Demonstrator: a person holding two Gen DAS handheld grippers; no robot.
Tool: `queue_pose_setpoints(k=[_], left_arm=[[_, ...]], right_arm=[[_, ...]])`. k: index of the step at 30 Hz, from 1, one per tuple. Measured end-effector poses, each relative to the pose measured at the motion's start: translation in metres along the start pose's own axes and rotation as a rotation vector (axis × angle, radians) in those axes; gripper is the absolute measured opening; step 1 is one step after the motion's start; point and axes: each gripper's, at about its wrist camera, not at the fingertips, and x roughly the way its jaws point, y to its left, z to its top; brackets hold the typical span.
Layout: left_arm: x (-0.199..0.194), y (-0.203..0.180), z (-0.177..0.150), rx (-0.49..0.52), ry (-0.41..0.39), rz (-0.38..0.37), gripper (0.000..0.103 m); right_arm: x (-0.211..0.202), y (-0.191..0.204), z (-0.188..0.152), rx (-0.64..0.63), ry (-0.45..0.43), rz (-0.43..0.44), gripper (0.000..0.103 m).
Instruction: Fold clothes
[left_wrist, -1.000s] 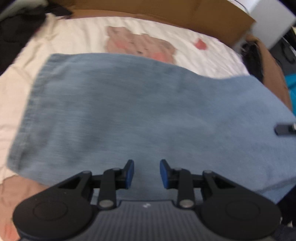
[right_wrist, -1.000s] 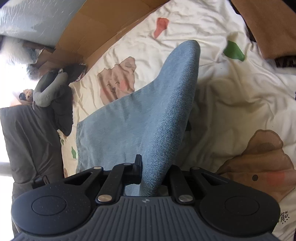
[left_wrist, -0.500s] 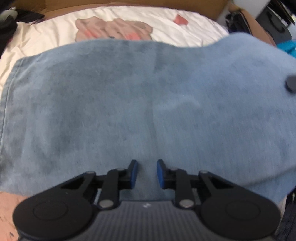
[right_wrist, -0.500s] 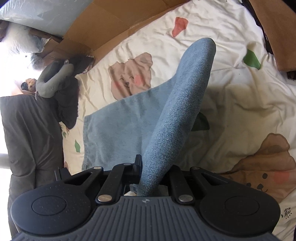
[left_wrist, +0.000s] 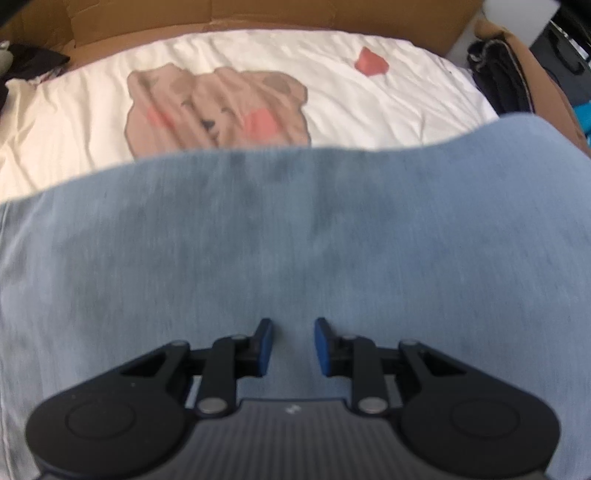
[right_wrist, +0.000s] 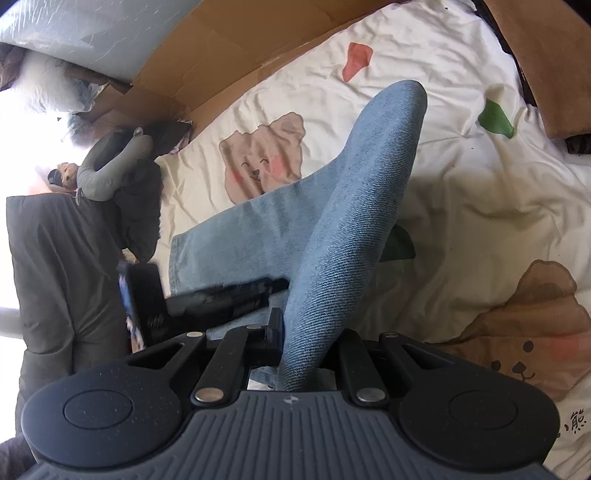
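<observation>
- Denim garment (left_wrist: 295, 236) spread over bear-print sheet (left_wrist: 332, 74); one end raised off the bed.
- Right gripper (right_wrist: 306, 343) angled down, jaws clamped on the raised denim fold.
- Left gripper (left_wrist: 291, 343) pointing steeply down above the denim, jaws slightly apart, nothing btwn.
- Left view blurred; garment edges cut off at frame.

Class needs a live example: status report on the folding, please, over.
Right gripper shut on blue denim garment, raised fold. Left gripper open above the denim, nothing between its pads. Bear-print sheet underneath; nothing in the way.
</observation>
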Motion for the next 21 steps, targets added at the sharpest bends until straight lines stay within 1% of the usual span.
queue_pose_setpoints(k=[4, 8, 14, 18, 21], left_arm=[[0.008, 0.000, 0.019, -0.031, -0.007, 0.005, 0.026], [0.011, 0.002, 0.035, -0.053, -0.032, 0.006, 0.026], [0.016, 0.004, 0.058, -0.052, -0.057, 0.017, 0.026], [0.023, 0.002, 0.058, -0.049, -0.056, 0.027, 0.026], [0.020, 0.002, 0.051, -0.045, -0.057, 0.017, 0.026]], right_arm=[[0.002, 0.001, -0.001, -0.012, 0.003, 0.009, 0.008], [0.003, -0.002, 0.000, -0.011, 0.001, 0.011, 0.008], [0.003, -0.004, -0.001, -0.012, 0.001, 0.009, 0.008], [0.003, -0.005, -0.001, -0.014, 0.001, 0.008, 0.008], [0.003, -0.005, -0.001, -0.017, 0.001, 0.003, 0.008]])
